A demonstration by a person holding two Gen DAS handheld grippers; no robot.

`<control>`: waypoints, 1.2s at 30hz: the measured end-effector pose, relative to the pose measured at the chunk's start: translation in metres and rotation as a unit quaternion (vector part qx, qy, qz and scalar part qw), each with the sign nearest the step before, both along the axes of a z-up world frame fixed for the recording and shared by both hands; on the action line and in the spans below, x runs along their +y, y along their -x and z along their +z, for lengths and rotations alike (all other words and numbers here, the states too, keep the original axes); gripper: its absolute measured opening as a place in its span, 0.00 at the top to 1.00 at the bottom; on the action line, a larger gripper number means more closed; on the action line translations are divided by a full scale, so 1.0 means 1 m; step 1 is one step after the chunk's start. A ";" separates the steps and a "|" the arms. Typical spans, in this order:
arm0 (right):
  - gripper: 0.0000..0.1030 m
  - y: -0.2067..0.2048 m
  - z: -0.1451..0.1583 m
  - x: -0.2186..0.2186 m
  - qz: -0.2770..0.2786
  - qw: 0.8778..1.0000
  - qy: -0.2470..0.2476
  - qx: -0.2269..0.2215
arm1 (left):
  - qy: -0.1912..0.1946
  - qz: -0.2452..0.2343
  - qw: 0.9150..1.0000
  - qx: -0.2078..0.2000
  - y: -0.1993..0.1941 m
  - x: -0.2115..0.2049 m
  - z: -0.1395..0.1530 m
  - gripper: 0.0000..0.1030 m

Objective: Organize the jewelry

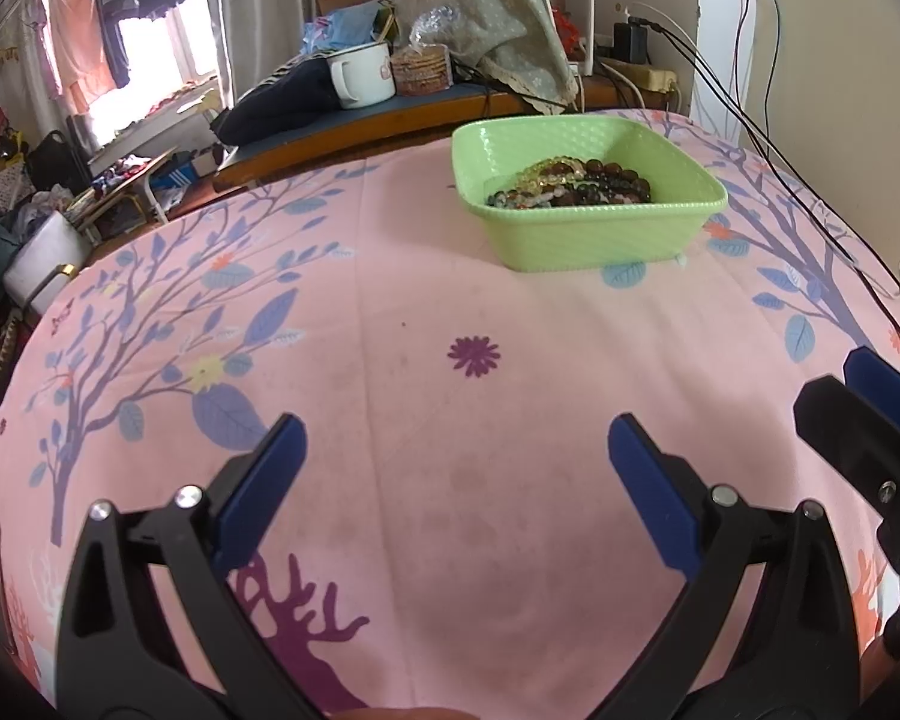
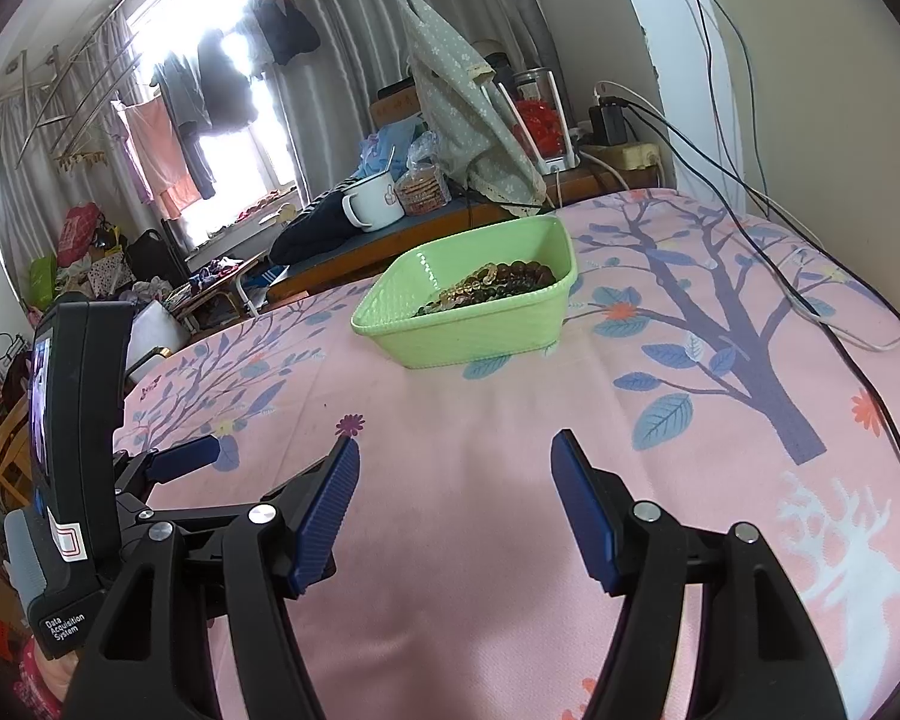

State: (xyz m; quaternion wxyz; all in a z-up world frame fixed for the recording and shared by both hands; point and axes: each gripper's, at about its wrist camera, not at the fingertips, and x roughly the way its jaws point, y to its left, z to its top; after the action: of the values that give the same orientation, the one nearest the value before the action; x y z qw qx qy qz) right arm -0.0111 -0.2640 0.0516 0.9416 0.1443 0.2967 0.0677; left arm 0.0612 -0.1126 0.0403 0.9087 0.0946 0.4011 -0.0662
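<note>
bedsheet [image 1: 390, 312]: pink, printed with blue-leaf trees, a purple flower and a white deer; fills most of both views.
side table [image 1: 354, 120]: wooden edge with blue top, just beyond the sheet at 11 o'clock in the left wrist view; cluttered.
green basket [image 1: 588, 192]: light green plastic tub, textured walls, sits flat on the sheet at 1 o'clock in the left wrist view and at 12 o'clock in the right wrist view [image 2: 468, 312]. Well ahead of both grippers, nothing touching it.
basket contents: bead bracelets [image 1: 576, 183] piled at the bottom against the near and right walls. Amber/yellow translucent strand on top, dark brown strands beside it, some mixed glassy beads at the left end. Cannot count the strands. Right wrist view shows the same pile [image 2: 486, 288] toward the basket's right corner.
left gripper [image 1: 456, 462]: blue pads spread wide, nothing between them, hovering over bare sheet at 6 o'clock. Also seen in the right wrist view at 9 o'clock with its screen unit.
right gripper [image 2: 450, 486]: jaws spread wide, empty, over bare sheet at 6 o'clock. Its tip shows at 4 o'clock in the left wrist view, just beside the left one.
white mug [image 1: 360, 75]: enamel, on the side table at 11 o'clock; inside not visible.
cookie pack [image 1: 421, 69]: clear wrap, round biscuits, just right of the mug.
cables [image 1: 810, 180]: black and white leads trail across the sheet at 2 o'clock.
</note>
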 end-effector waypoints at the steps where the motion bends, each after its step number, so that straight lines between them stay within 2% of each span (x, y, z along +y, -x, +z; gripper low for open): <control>1: 0.62 0.000 0.000 0.000 0.000 1.000 0.000 0.000 | 0.000 -0.001 1.000 0.000 0.000 0.000 0.000 0.06; 28: 0.62 0.000 0.001 0.000 0.000 1.000 0.001 0.000 | 0.000 -0.001 1.000 0.002 0.002 0.001 -0.004 0.06; 36: 0.62 0.002 0.010 0.005 0.000 1.000 0.019 -0.020 | 0.029 0.005 0.999 -0.022 0.006 0.009 0.009 0.06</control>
State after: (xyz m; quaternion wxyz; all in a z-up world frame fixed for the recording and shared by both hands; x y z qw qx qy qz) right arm -0.0136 -0.2591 0.0617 0.9499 0.1252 0.2789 0.0653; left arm 0.0548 -0.1040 0.0497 0.9201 0.0672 0.3793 -0.0709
